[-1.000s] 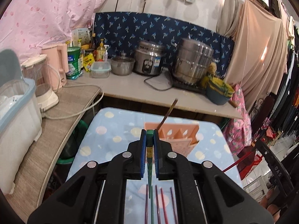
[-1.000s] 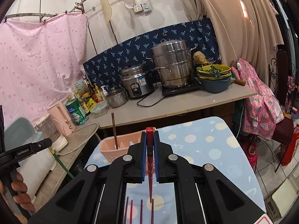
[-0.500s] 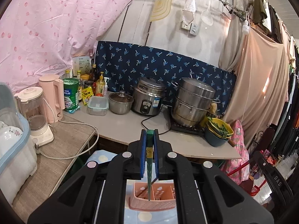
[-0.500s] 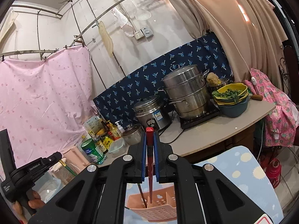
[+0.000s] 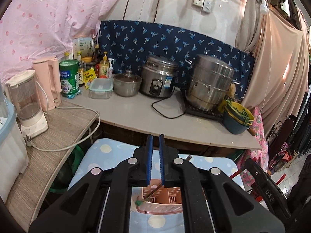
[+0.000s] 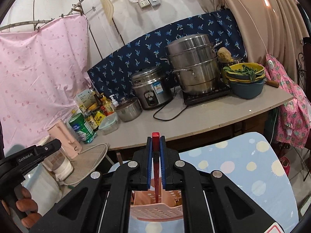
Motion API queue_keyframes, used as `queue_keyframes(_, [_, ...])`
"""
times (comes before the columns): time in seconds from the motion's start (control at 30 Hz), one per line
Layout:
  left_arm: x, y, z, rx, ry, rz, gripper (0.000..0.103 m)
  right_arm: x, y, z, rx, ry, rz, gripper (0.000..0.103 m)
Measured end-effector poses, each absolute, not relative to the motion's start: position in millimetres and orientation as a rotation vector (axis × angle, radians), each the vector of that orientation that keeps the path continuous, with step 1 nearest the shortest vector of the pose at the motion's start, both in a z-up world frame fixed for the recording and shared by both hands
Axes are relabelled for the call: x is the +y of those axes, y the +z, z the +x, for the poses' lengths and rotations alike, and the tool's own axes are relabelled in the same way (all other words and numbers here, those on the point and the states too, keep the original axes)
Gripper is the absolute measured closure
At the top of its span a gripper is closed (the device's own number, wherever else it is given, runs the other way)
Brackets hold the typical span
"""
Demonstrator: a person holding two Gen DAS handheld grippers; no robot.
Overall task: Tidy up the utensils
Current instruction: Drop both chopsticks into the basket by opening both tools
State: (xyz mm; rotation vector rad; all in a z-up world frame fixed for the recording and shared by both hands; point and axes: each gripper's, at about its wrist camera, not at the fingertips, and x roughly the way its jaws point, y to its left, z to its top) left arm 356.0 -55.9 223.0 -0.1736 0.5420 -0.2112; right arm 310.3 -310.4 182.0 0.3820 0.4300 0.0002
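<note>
Right wrist view: the right tool (image 6: 155,138) is clamped on a red chopstick (image 6: 155,155). The chopstick hangs upright, head above the pads, tip down inside the pink basket (image 6: 155,210) at 6 o'clock. The basket stands on the surface (image 6: 252,165), which is covered by a blue dotted cloth.

In the left wrist view, the left tool (image 5: 154,138) has its jaws drawn to a narrow slit, and we see nothing between the pads. Below it, at 6 o'clock, a green-ended stick (image 5: 138,202) rests tilted across the basket's near rim. We cannot tell whether the tool touches it.

Hazards, as we judge them:
1. The red tip sits close to a divider. Releasing it off-centre may leave the chopstick straddling two compartments or leaning out.
2. The chopstick is smooth and slim. A loose grip may let it pivot or slip before it is seated.
3. The green-ended stick lies on the rim, not in a slot. A nudge from either tool may roll it onto the cloth.
4. The basket looks light. Pressing down on a wall may slide or tip it.
5. Both tools work over one basket and may collide.

Appearance: the basket is perforated pink plastic with inner partitions. The red chopstick is square-headed and tapers downward.
</note>
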Motion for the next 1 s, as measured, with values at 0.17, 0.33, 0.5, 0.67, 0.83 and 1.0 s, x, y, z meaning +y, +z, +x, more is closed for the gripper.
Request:
queue_keyframes(0.17, [-58.5,207.6,358.3,0.580,-0.217,-0.158,0.097,-307.9,166.0,316.9,0.471,-0.002,0.365,0.094])
queue_keyframes(0.33, [-59.4,199.2,354.8,0.598,-0.211,-0.139,0.094,-307.6,164.2,308.5,0.456,-0.026,0.359,0.065])
queue_keyframes(0.5, [-56.7,197.9,342.0,0.581,-0.191,-0.132,0.067,-306.1,171.2,293.1,0.443,-0.036,0.331,0.055])
queue_keyframes(0.67, [-52.4,202.0,318.9,0.555,-0.170,-0.117,0.047,-306.4,175.3,267.9,0.439,-0.023,0.338,0.047])
queue_keyframes(0.83, [-49.0,193.3,285.1,0.566,-0.167,-0.071,0.044,-300.5,169.9,231.8,0.465,-0.019,0.319,0.045])
queue_keyframes(1.0, [-47.1,169.5,254.7,0.622,-0.173,-0.030,0.044,-292.5,156.1,191.7,0.500,-0.021,0.293,0.045])
